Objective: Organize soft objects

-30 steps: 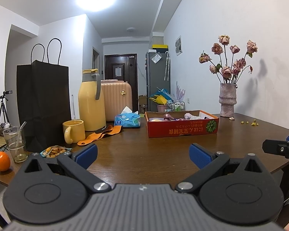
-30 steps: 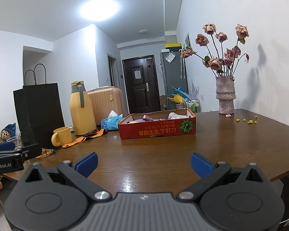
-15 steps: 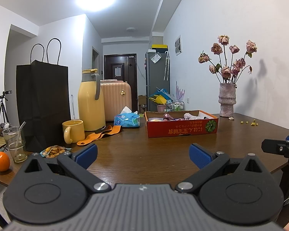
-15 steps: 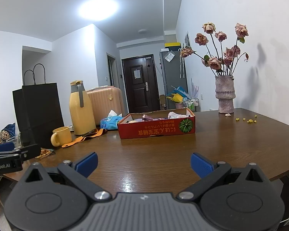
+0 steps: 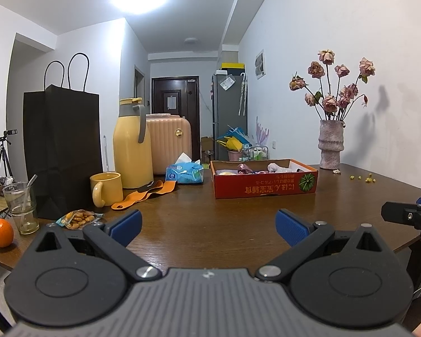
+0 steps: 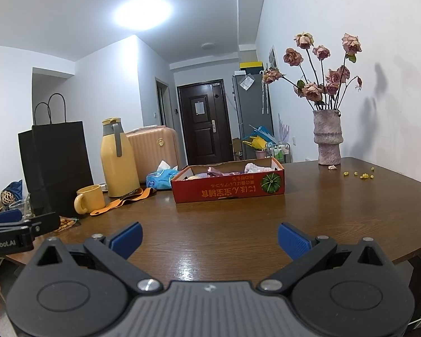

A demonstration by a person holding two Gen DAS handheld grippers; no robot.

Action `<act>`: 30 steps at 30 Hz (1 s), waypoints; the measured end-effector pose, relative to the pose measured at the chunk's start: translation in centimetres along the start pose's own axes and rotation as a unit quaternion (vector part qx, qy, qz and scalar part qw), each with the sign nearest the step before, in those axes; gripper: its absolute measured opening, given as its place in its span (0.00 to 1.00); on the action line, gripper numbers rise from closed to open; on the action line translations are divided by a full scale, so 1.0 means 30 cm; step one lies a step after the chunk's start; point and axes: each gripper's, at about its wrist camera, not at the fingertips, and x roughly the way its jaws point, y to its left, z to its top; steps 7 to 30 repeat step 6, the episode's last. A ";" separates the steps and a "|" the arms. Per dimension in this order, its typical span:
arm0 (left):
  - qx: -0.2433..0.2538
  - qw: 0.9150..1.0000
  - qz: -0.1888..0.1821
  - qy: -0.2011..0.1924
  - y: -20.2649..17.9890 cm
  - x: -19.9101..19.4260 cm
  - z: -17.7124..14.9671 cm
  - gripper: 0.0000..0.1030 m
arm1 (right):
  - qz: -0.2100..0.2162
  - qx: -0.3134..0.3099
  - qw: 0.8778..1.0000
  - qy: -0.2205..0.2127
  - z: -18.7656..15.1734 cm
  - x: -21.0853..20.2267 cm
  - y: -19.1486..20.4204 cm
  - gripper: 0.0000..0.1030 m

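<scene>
Dark brown wooden table [image 5: 205, 224] fills the foreground of both views, with a white wall on the right. On it, straight ahead and well apart from both tools, stands the shallow red cardboard box [image 5: 265, 189], its long side turned across the view. Soft cloth pieces in pink and pale purple [image 6: 233, 170] lie inside it.

The left gripper [image 5: 207, 223] has its blue pads spread wide and holds nothing. The right gripper [image 6: 209, 240] is the same, released and empty. I judge the box lies a little right of centre for the left one and almost on centre for the right one, so the right seems better placed to reach it.

Only the left view shows the orange fruit [image 5: 1, 232] and the snack packet [image 5: 77, 219] clearly. The right view looks from higher into the box.
</scene>
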 end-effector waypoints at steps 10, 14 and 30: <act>0.000 1.000 0.002 0.001 0.003 0.004 -0.001 1.00 | 0.000 0.000 1.000 0.001 0.001 -0.001 0.000 1.00; 0.000 1.000 0.002 0.001 0.003 0.004 -0.001 1.00 | 0.000 0.000 1.000 0.001 0.001 -0.001 0.000 1.00; 0.000 1.000 0.002 0.001 0.003 0.004 -0.001 1.00 | 0.000 0.000 1.000 0.001 0.001 -0.001 0.000 1.00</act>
